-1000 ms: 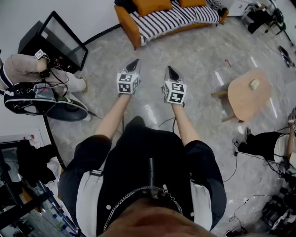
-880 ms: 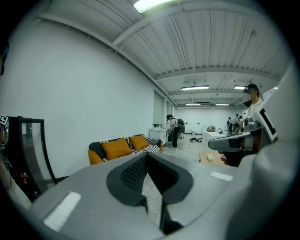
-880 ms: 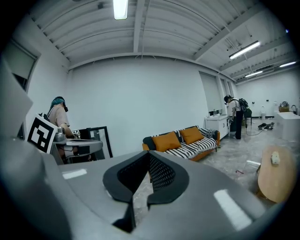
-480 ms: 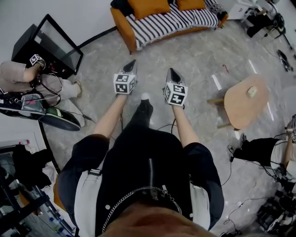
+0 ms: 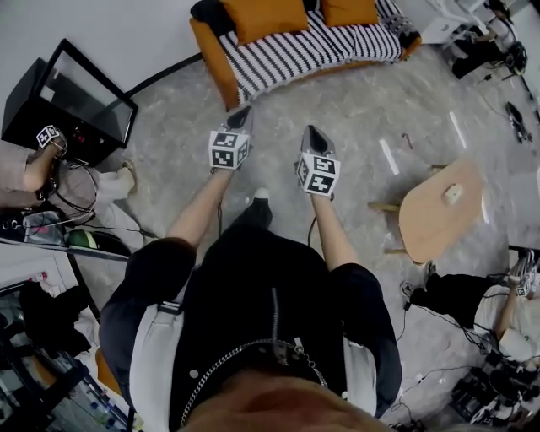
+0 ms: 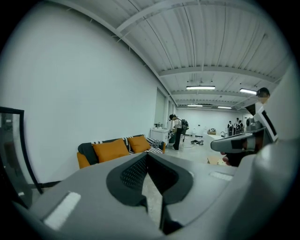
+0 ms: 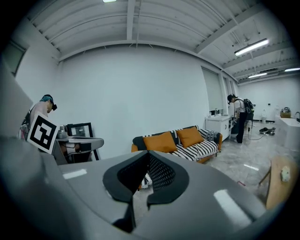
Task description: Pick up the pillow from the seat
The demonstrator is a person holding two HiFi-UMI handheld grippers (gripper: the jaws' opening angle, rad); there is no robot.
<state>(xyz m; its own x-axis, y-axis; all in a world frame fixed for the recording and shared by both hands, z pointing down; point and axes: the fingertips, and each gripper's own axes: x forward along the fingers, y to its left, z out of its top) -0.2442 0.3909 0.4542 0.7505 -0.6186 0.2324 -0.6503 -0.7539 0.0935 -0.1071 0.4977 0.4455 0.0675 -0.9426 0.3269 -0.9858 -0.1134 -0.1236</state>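
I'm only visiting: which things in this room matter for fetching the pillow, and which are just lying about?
Part of the job:
- orange pillows on the striped sofa
- left claw and right claw, both shut and empty

Just lying about:
- round wooden table
- black-framed panel by the wall

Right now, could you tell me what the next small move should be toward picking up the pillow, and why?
Probably step closer to the sofa: the orange pillows sit on it well beyond both tips, and the left gripper and right gripper are shut and empty.
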